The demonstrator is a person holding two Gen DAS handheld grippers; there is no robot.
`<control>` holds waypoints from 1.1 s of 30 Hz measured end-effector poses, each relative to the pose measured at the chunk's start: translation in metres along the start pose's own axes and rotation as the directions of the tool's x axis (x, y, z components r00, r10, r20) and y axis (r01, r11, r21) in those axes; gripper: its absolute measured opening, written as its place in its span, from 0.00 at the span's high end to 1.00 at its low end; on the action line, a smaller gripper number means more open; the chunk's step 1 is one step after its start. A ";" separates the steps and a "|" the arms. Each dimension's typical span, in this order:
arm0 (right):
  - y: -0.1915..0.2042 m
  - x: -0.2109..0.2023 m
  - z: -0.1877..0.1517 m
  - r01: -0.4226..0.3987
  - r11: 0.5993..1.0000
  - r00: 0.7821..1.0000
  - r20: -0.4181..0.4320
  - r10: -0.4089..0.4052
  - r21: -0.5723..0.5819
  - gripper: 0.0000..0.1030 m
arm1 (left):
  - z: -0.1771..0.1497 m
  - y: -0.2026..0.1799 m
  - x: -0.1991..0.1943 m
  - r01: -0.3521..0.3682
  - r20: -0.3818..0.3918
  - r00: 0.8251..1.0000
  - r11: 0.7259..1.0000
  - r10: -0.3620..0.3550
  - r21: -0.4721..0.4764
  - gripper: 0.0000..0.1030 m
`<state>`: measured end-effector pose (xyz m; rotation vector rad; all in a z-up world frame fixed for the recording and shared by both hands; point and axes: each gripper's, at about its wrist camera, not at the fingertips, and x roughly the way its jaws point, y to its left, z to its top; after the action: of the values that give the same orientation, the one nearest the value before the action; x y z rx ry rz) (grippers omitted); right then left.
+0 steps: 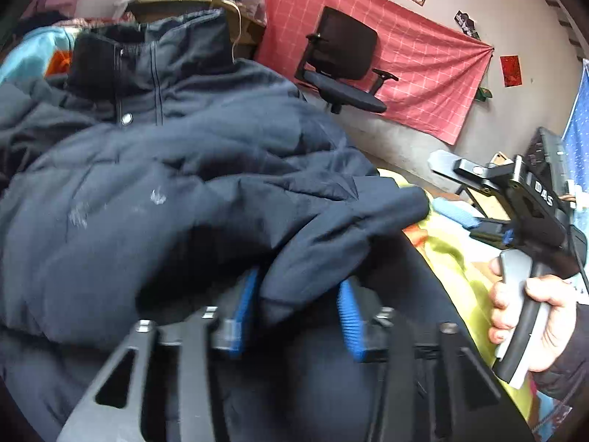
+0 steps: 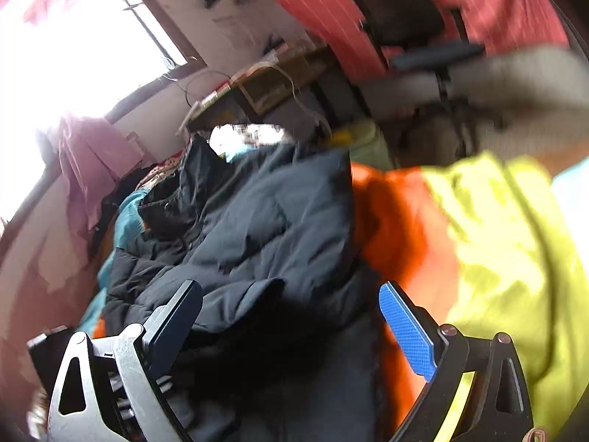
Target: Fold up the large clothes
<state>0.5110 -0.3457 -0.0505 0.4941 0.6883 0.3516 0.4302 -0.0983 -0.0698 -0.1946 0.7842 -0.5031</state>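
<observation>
A dark navy puffer jacket (image 1: 154,169) lies spread on a bed, collar and zip at the far end, and it fills the left wrist view. My left gripper (image 1: 298,280) is shut on a thick fold of the jacket's sleeve, which bulges between the blue pads (image 1: 243,305). To the right, a hand (image 1: 530,316) holds my right gripper (image 1: 441,184) open and clear of the cloth. In the right wrist view the right gripper (image 2: 289,287) hovers wide open over the jacket (image 2: 265,228), with nothing between its fingers.
The bedspread (image 2: 497,239) under the jacket is yellow, orange and teal. A black office chair (image 1: 342,62) stands before a pink checked cloth (image 1: 423,73) on the wall. A wooden shelf (image 1: 184,0) sits beyond the collar. A bright window (image 2: 73,55) is at the left.
</observation>
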 end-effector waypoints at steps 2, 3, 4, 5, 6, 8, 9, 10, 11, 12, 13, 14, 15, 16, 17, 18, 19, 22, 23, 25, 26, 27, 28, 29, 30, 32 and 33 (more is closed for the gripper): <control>-0.006 0.007 -0.004 -0.016 0.999 0.999 -0.048 0.018 0.046 0.07 | -0.003 0.003 -0.002 0.014 -0.012 1.000 1.000 -0.014 -0.004 0.50; -0.008 0.011 -0.007 -0.013 0.998 0.998 -0.069 0.017 0.062 0.09 | -0.004 0.005 -0.004 0.022 -0.018 1.000 1.000 -0.022 -0.007 0.46; -0.007 0.014 -0.009 -0.009 0.998 0.996 -0.087 0.014 0.064 0.18 | -0.006 0.005 -0.009 0.029 -0.017 0.999 1.000 -0.029 -0.011 0.44; -0.006 0.017 -0.013 -0.002 0.998 0.995 -0.104 0.008 0.059 0.31 | -0.008 0.004 -0.019 0.035 -0.007 0.999 0.999 -0.035 -0.017 0.43; -0.005 0.019 -0.015 0.000 0.999 0.994 -0.112 0.006 0.053 0.44 | -0.010 0.006 -0.027 0.038 0.006 0.999 0.999 -0.038 -0.025 0.42; 0.000 0.022 -0.018 0.003 0.999 0.992 -0.128 0.003 0.039 0.57 | -0.013 0.017 -0.043 0.029 0.030 0.999 0.998 -0.028 -0.047 0.39; 0.003 0.025 -0.021 -0.004 1.000 0.990 -0.139 0.008 0.031 0.63 | -0.013 0.021 -0.052 0.016 0.046 0.999 0.998 -0.014 -0.054 0.38; 0.008 0.027 -0.023 -0.006 1.000 0.988 -0.152 0.008 0.012 0.75 | -0.014 0.027 -0.060 -0.009 0.066 0.998 0.998 0.013 -0.062 0.38; 0.014 0.028 -0.024 0.016 1.000 0.988 -0.155 -0.019 -0.023 0.88 | -0.014 0.035 -0.071 -0.048 0.089 0.995 0.996 0.054 -0.072 0.38; 0.020 0.027 -0.025 0.048 0.996 0.988 -0.143 -0.058 -0.072 0.93 | -0.013 0.043 -0.079 -0.086 0.107 0.990 0.993 0.095 -0.083 0.38; 0.030 0.023 -0.025 0.085 0.987 0.988 -0.116 -0.101 -0.136 0.94 | -0.011 0.054 -0.089 -0.148 0.127 0.979 0.983 0.161 -0.105 0.38; 0.037 0.020 -0.025 0.113 0.978 0.988 -0.085 -0.130 -0.178 0.96 | -0.009 0.063 -0.095 -0.191 0.135 0.969 0.975 0.206 -0.116 0.35; 0.046 0.015 -0.023 0.146 0.965 0.986 -0.043 -0.159 -0.218 0.97 | -0.006 0.073 -0.099 -0.234 0.139 0.958 0.964 0.250 -0.123 0.32; 0.056 0.008 -0.018 0.178 0.951 0.983 0.010 -0.181 -0.252 0.98 | -0.003 0.084 -0.105 -0.273 0.146 0.946 0.953 0.290 -0.129 0.32; 0.061 0.005 -0.015 0.193 0.944 0.981 0.044 -0.189 -0.267 0.98 | 0.000 0.098 -0.110 -0.314 0.151 0.931 0.939 0.333 -0.139 0.32; 0.069 -0.002 -0.007 0.217 0.934 0.975 0.098 -0.197 -0.284 0.98 | 0.003 0.111 -0.115 -0.349 0.151 0.916 0.924 0.372 -0.159 0.32; 0.074 -0.006 -0.001 0.240 0.925 0.968 0.140 -0.206 -0.296 0.98 | 0.006 0.125 -0.120 -0.373 0.154 0.903 0.909 0.402 -0.185 0.32; 0.084 -0.006 0.022 0.301 0.900 0.946 0.221 -0.239 -0.316 0.98 | 0.014 0.158 -0.126 -0.427 0.167 0.867 0.872 0.470 -0.240 0.32; 0.083 0.000 0.027 0.301 0.899 0.947 0.210 -0.242 -0.318 0.98 | 0.016 0.169 -0.127 -0.449 0.156 0.854 0.855 0.496 -0.258 0.32; 0.077 0.010 0.031 0.260 0.917 0.963 0.148 -0.224 -0.303 0.98 | 0.017 0.185 -0.130 -0.445 0.124 0.856 0.839 0.501 -0.313 0.32; 0.072 0.012 0.031 0.236 0.933 0.970 0.120 -0.210 -0.272 0.98 | 0.014 0.192 -0.132 -0.423 0.120 0.866 0.838 0.486 -0.344 0.32; 0.066 0.012 0.028 0.208 0.948 0.977 0.096 -0.190 -0.241 0.96 | 0.013 0.195 -0.132 -0.411 0.118 0.870 0.838 0.478 -0.360 0.32; 0.061 0.014 0.024 0.196 0.955 0.980 0.069 -0.185 -0.224 0.92 | 0.011 0.197 -0.132 -0.412 0.113 0.871 0.835 0.479 -0.366 0.32; 0.058 0.017 0.020 0.195 0.957 0.981 0.044 -0.190 -0.215 0.77 | 0.009 0.199 -0.133 -0.415 0.108 0.870 0.832 0.481 -0.367 0.32; 0.055 0.018 0.016 0.193 0.959 0.981 0.025 -0.192 -0.206 0.56 | 0.008 0.200 -0.131 -0.416 0.104 0.871 0.833 0.480 -0.365 0.32; 0.045 0.021 0.007 0.162 0.972 0.986 -0.022 -0.168 -0.172 0.42 | 0.009 0.198 -0.130 -0.418 0.095 0.873 0.835 0.478 -0.358 0.32; 0.040 0.024 0.003 0.143 0.979 0.987 -0.053 -0.152 -0.146 0.42 | 0.009 0.198 -0.130 -0.418 0.091 0.875 0.837 0.476 -0.354 0.32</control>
<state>0.5245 -0.3023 -0.0388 0.2951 0.7513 0.2751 0.4297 0.1380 -0.0515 -0.3454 0.7057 0.0969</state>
